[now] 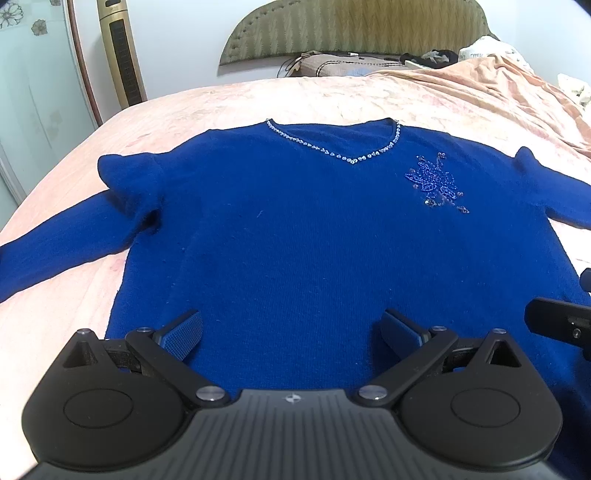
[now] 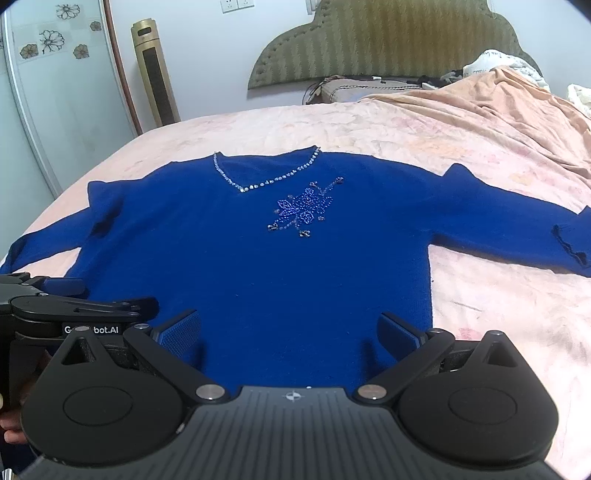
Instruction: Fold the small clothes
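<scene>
A royal-blue sweater lies flat and face up on the bed, sleeves spread to both sides. It has a beaded V-neck and a beaded flower on the chest. My left gripper hovers open over the sweater's lower hem, left of centre, holding nothing. My right gripper is open too, over the hem further right, with nothing between its fingers. The left gripper's body shows at the left edge of the right wrist view.
The bed carries a pink sheet and a rumpled peach blanket at the far right. A pillow and padded headboard are at the back. A tall gold tower fan and a glass wardrobe door stand left.
</scene>
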`<state>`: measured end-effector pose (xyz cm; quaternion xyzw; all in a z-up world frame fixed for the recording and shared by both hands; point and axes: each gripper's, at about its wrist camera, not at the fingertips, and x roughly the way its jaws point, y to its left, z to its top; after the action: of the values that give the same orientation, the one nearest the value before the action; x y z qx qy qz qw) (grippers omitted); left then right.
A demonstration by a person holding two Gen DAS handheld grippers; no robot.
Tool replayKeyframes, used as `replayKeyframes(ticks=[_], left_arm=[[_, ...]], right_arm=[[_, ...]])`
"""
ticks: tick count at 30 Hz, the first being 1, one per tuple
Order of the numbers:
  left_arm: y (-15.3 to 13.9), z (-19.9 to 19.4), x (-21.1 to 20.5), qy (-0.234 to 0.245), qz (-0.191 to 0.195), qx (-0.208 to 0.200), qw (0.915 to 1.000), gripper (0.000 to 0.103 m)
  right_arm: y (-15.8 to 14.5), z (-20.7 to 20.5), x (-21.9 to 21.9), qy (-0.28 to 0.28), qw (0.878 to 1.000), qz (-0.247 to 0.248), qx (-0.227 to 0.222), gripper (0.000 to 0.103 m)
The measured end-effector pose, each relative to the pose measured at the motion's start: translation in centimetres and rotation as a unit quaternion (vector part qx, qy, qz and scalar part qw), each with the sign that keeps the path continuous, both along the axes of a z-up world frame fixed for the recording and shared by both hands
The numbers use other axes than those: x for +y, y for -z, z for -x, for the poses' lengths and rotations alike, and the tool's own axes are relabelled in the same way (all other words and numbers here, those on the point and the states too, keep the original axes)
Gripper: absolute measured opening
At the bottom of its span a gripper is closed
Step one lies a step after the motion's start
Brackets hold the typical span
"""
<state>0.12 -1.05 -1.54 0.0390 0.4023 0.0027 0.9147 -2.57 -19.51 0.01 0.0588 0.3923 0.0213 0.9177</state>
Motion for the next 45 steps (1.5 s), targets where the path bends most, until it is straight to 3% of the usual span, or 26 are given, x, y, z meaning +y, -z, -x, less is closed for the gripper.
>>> replayKeyframes(ticks=[12, 18, 25, 29, 33, 35, 45], left_arm=[[-0.1, 0.0, -0.5, 0.004, -0.011, -0.001, 0.9999, 0.103], [-0.8, 0.3, -1.0, 0.022, -0.003, -0.024, 0.9995, 0.103], [-0.9, 0.4, -1.6, 0.042, 0.005, -0.023, 0.9988, 0.103], [-0.7, 0.1, -1.6, 0.037, 0.005, -0.014, 0.9992, 0.103], [-0.5, -0.1, -2.1, 0.041, -0.001, -0.009, 0.9991, 0.103], [-0.4, -0.2, -2.4, 0.047, -0.007, -0.007, 0.9989, 0.103], [-0.4, -0.1, -2.8, 0.057, -0.024, -0.008, 0.9981, 0.103]], right_arm=[[0.2, 0.5, -0.9, -0.007, 1.0, -0.011, -0.02, 0.103], [0.3, 0.3, -0.9, -0.013, 1.0, 0.004, -0.019, 0.103], [-0.1, -0.1, -7.3, 0.098, 0.994, 0.045, -0.037, 0.102], [0.0, -0.4, -13.4, 0.178, 0.979, 0.091, -0.045, 0.095], [0.1, -0.9, -18.8, 0.236, 0.967, 0.084, -0.047, 0.089], [0.5, -1.4, -20.4, 0.249, 0.965, 0.07, -0.036, 0.087], [3.1, -4.7, -23.0, 0.247, 0.96, 0.133, -0.008, 0.083]])
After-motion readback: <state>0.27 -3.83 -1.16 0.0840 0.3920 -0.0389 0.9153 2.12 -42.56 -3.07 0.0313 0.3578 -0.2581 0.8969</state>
